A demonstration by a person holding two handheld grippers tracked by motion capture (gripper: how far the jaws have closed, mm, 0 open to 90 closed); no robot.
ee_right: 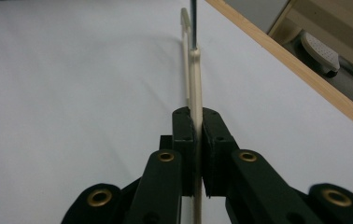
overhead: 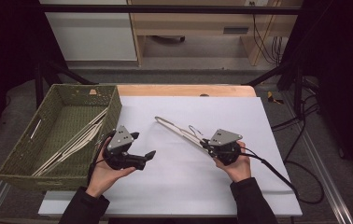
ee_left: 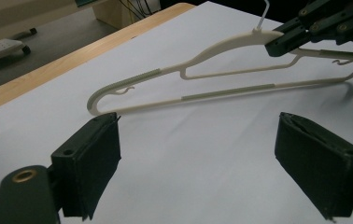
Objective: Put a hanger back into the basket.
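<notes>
The right gripper (overhead: pixel 210 145) is clenched on a cream plastic hanger (overhead: pixel 179 130). In the right gripper view its two black jaws press flat against either side of the hanger's thin frame (ee_right: pixel 195 93), which runs straight out ahead of the jaws, with the metal hook rising from it farther along. In the left gripper view the same grip shows from the side: the jaws pinch the hanger's upper arm just beside the hook (ee_left: pixel 263 11), and the hanger (ee_left: pixel 221 70) is tilted — the end near the grip is raised, while the far end rests on or just above the white sheet (ee_left: pixel 174 154) that covers the counter.

The left gripper (overhead: pixel 144 145) is released: its jaws stand wide apart with nothing between them, only bare white sheet. They point across the sheet toward the hanger, whose nearest end lies just ahead of the left jaw and apart from it. In the high view this gripper sits in the person's left hand (overhead: pixel 107 172), just to the right of a green woven basket (overhead: pixel 30 144) — the basket stands at the counter's left edge and holds more cream hangers (overhead: pixel 79 137), lying slantwise inside it.

The right hand (overhead: pixel 237 164) holds its gripper well to the right of the left one, both over the white sheet.
</notes>
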